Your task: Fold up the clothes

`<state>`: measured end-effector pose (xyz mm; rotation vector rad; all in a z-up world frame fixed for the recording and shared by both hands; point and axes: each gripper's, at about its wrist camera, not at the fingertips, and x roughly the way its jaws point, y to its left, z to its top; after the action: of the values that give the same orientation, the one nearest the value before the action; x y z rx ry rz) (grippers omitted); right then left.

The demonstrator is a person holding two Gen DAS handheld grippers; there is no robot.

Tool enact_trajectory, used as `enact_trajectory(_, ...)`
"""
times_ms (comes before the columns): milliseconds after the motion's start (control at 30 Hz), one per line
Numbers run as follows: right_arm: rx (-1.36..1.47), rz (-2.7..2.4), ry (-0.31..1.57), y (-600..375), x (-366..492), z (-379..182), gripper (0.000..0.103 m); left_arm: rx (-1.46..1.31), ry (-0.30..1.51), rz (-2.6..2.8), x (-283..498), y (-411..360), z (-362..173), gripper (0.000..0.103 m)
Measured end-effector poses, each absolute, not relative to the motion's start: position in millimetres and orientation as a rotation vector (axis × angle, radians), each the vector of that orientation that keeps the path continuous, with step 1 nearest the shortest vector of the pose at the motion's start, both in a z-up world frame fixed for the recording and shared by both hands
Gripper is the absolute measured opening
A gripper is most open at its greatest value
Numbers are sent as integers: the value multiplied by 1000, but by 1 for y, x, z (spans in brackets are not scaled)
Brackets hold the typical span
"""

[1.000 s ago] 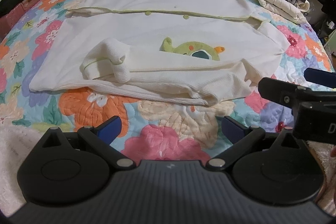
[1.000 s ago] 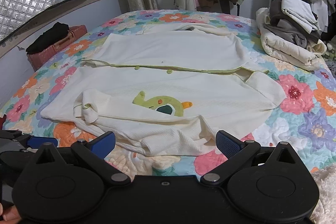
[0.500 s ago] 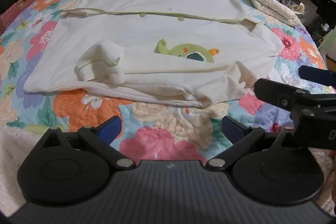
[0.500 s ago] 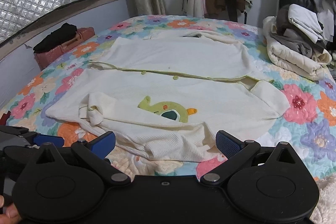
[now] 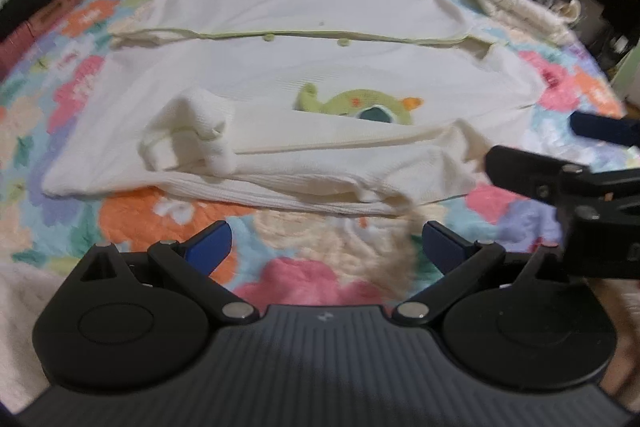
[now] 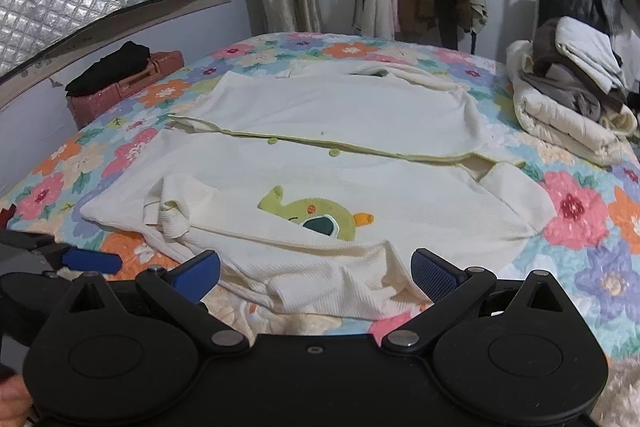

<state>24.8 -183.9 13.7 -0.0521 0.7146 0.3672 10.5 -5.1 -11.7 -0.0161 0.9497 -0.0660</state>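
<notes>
On the flowered quilt we see the cream cardigan spread wide, its near sleeve folded across the front and partly covering the green patch. Our left gripper and right gripper both hover at the near hem with fingers spread apart, gripping nothing. We judge the risks lie in the cloth itself: a pinch that catches only the top layer would drag the sleeve's bunched cuff loose, and uneven lifting could skew the fold. A pull toward the stacked laundry might wrinkle the far panel.
</notes>
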Motion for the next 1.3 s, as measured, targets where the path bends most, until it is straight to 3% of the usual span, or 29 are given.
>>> enact_trajectory(400, -38, 394, 701, -193, 45, -1, 99, -201, 972, -84, 33, 31, -39, 100)
enact_trajectory(500, -39, 414, 709, -194, 52, -1, 96, -210, 944, -73, 36, 39, -36, 94)
enact_trajectory(667, -47, 509, 732, -195, 64, 2, 96, -187, 924, -54, 49, 54, -31, 92)
enact_trajectory(767, -111, 529, 753, -190, 68, -2, 96, -173, 912, -42, 57, 63, -28, 81)
enact_trajectory(833, -183, 560, 747, -184, 71, -2, 87, -163, 904, -34, 62, 69, -26, 70)
enact_trajectory(867, -222, 581, 739, -181, 73, -1, 74, -159, 900, -31, 65, 72, -26, 69)
enact_trajectory(900, -260, 607, 732, -177, 76, 1, 54, -154, 896, -27, 68, 75, -25, 67)
enact_trajectory(933, -283, 636, 736, -174, 81, 3, 42, -149, 892, -23, 70, 78, -24, 64)
enact_trajectory(967, -307, 665, 741, -170, 86, 5, 22, -128, 896, -23, 76, 82, -24, 63)
enact_trajectory(1000, -307, 711, 759, -166, 92, 7, 14, -106, 901, -24, 82, 85, -25, 62)
enact_trajectory(1100, -300, 793, 788, -152, 111, 12, 15, -35, 939, -27, 102, 90, -33, 63)
enact_trajectory(1167, -340, 821, 795, -138, 122, 6, 17, 5, 971, -21, 115, 91, -42, 68)
enact_trajectory(1233, -383, 845, 801, -124, 131, -1, 30, -11, 1013, -23, 127, 93, -54, 76)
enact_trajectory(1300, -401, 847, 792, -115, 137, -13, 37, -67, 1016, -35, 134, 99, -70, 74)
